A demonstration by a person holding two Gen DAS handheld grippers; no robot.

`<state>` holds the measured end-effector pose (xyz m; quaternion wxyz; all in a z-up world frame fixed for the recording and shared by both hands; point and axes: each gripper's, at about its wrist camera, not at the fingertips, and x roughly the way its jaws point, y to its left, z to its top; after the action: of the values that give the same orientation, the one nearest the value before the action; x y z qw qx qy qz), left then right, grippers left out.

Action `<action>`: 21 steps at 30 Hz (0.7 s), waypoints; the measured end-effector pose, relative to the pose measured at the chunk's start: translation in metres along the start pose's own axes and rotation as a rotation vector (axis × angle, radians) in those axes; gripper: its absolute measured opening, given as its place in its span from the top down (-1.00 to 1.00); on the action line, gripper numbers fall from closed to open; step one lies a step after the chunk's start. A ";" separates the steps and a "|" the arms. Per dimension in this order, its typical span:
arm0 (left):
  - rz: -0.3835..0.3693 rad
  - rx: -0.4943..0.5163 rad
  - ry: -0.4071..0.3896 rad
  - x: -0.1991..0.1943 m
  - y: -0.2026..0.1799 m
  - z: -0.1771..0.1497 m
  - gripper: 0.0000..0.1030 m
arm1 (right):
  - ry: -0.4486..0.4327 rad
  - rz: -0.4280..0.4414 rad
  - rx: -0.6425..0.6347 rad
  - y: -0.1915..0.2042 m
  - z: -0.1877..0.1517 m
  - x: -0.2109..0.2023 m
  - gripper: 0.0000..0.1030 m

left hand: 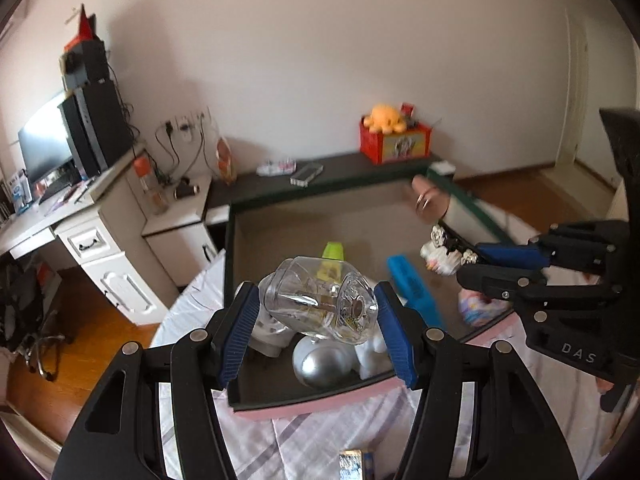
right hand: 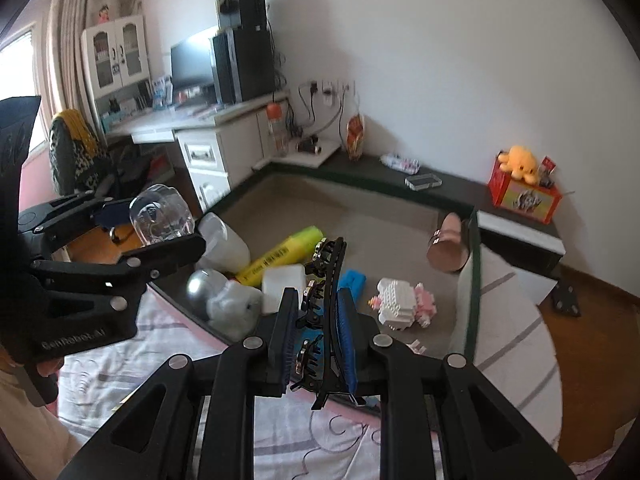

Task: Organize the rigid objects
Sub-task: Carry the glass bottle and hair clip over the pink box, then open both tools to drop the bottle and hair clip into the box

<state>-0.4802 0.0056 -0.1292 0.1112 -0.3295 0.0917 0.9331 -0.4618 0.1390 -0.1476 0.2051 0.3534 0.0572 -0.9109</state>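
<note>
The left gripper [left hand: 318,320] is closed on a clear glass jar [left hand: 320,304], which lies on its side between the blue pads [left hand: 240,332] and is held in the air above the near edge of the tray [left hand: 256,404]. In the right wrist view the same jar [right hand: 162,220] appears at 9 o'clock, clamped in the left gripper [right hand: 160,228].

The right gripper [right hand: 318,334] is closed on a black hair clip [right hand: 326,320], whose toothed body stands on edge between the pads and points toward 12 o'clock.

The tray rests on a striped bedsheet [left hand: 320,440]. Inside it, seen from the right wrist:
- a yellow highlighter [right hand: 280,256] at 11 o'clock, lying flat;
- a silver ball [right hand: 202,284] at 9 o'clock, touching a white plush toy [right hand: 234,308];
- a white box [right hand: 284,286] just beside the clip;
- a blue comb [right hand: 352,280] behind the clip;
- a white-and-pink brick figure [right hand: 402,304] at 2 o'clock;
- a pink cylinder [right hand: 448,246] at the far right rim.
</note>
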 end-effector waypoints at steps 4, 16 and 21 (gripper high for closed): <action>0.002 0.005 0.040 0.021 -0.004 -0.004 -0.17 | 0.029 -0.004 0.006 -0.006 -0.002 0.018 0.61; 0.015 -0.006 0.015 0.009 0.001 -0.011 -0.84 | 0.009 -0.022 0.015 -0.007 -0.005 0.013 -0.03; 0.018 -0.053 -0.012 -0.022 0.013 -0.020 -0.94 | -0.017 -0.032 0.014 -0.002 -0.007 -0.011 -0.04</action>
<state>-0.4552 -0.0150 -0.1294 0.0946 -0.3257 0.0691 0.9382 -0.4509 0.1458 -0.1455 0.1883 0.3463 0.0546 -0.9174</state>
